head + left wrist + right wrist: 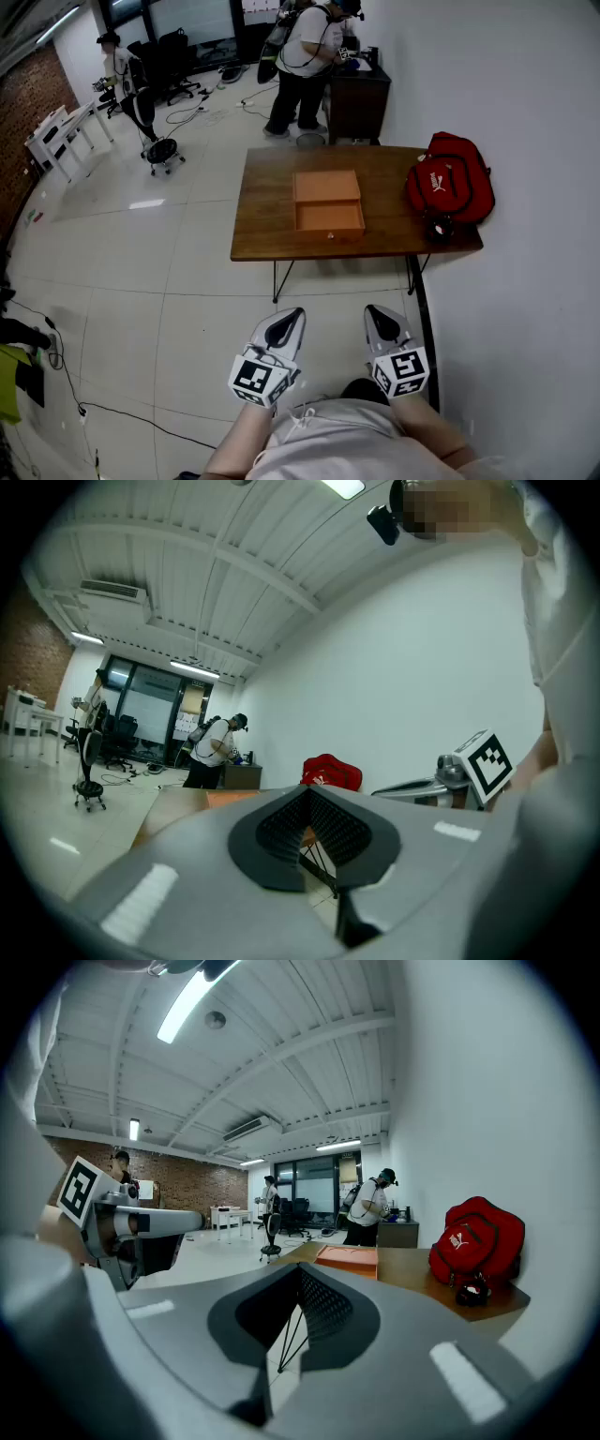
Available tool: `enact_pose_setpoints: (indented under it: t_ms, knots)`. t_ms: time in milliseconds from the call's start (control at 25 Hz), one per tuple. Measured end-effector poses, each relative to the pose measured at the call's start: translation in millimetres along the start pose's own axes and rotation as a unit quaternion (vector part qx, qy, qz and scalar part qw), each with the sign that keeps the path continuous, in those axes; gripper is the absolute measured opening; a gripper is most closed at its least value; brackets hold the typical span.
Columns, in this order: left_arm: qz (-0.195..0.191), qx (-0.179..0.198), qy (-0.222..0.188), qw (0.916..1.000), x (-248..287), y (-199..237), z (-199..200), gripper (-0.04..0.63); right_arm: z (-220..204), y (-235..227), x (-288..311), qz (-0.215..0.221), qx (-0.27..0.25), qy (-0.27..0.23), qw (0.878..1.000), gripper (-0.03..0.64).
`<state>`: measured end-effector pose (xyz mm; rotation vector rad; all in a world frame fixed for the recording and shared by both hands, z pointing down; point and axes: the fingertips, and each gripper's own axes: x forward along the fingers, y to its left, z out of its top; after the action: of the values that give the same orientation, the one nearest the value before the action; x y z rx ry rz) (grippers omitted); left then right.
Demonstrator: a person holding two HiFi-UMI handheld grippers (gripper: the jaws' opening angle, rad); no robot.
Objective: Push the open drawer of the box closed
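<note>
The left gripper (292,314) and the right gripper (375,311) are held side by side close to the person's body, both pointing forward over the tiled floor (187,272). In each gripper's own view the two jaws are pressed together at the tips, with nothing between them. Each carries a cube with black-and-white square markers, the left cube (255,378) and the right cube (403,367); these patterns hold no readable words. Straight ahead of both grippers, and well apart from them, is a wooden table (267,216). On it sits the orange box (327,186), roughly in line with the gap between the two grippers. Its drawer (329,218) is pulled out toward the grippers, showing an empty orange inside and a small knob on its front. Ahead and to the right of the right gripper, a red backpack (450,183) lies on the table's far right end. It bears a white logo whose lettering is too small to read.
</note>
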<state>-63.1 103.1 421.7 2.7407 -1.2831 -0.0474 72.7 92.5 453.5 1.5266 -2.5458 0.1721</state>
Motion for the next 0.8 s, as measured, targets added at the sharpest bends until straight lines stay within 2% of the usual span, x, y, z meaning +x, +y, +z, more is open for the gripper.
enact_pose_setpoints:
  t_ms: [400, 800]
  knots:
    - [0.01, -0.026, 0.024, 0.9993, 27, 23, -21, 0.005, -8, -20, 27, -0.001, 0.003, 0.024, 1.0, 0.008]
    - [0.029, -0.03, 0.06, 0.9973, 101, 89, -46, 0.005, -23, -65, 123, 0.009, 0.012, 0.056, 0.998, 0.008]
